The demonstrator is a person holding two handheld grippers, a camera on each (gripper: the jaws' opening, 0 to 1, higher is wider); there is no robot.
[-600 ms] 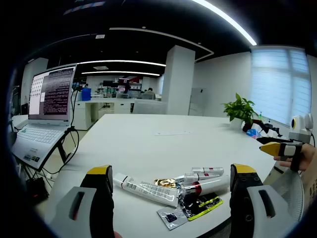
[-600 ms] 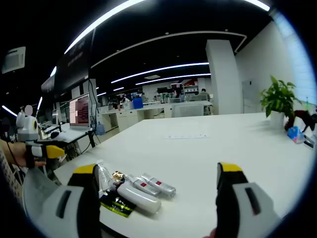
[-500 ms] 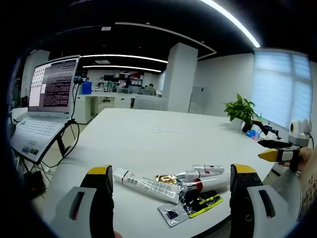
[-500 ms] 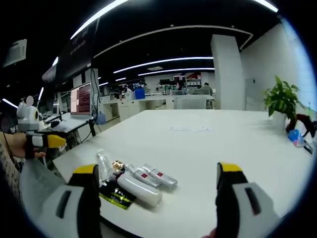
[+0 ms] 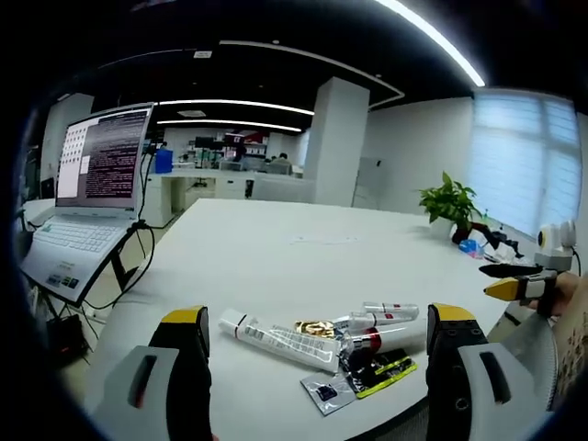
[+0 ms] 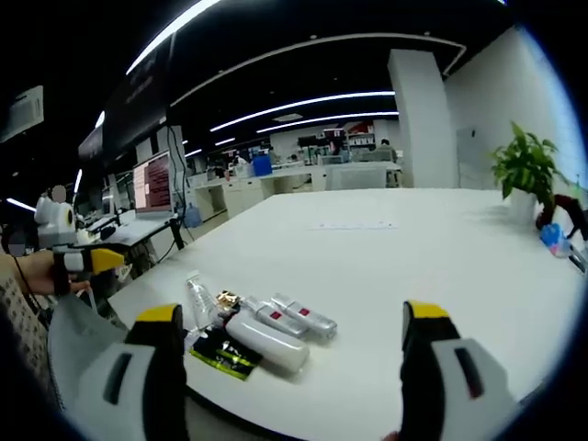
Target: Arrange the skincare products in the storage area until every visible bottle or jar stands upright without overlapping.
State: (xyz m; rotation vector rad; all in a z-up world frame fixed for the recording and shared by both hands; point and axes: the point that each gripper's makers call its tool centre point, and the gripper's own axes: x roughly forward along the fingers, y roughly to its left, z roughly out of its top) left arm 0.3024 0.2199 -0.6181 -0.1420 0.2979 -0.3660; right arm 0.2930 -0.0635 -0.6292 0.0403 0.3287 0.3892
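A heap of skincare items lies flat near the white table's front edge. In the left gripper view I see a long white tube (image 5: 280, 337), a white bottle with a red band (image 5: 386, 339), a small silver tube (image 5: 390, 310), a gold sachet (image 5: 315, 327) and black sachets (image 5: 375, 372). My left gripper (image 5: 314, 358) is open and hovers short of the heap. The right gripper view has the white bottle (image 6: 266, 342), two small silver tubes (image 6: 294, 317), a clear tube (image 6: 196, 299) and a black sachet (image 6: 219, 356). My right gripper (image 6: 289, 354) is open, held above them. The other gripper (image 5: 519, 287) enters each view from the side.
An open laptop (image 5: 83, 197) on a stand with cables sits at the table's left edge. A potted plant (image 5: 450, 207) and small coloured items (image 5: 478, 243) stand far right. A sheet of paper (image 5: 322, 241) lies mid-table. A person's hand (image 6: 32, 276) holds the left gripper.
Both cameras shifted slightly, so the heap sits a little further right in each view. The products have not moved and both grippers stay open.
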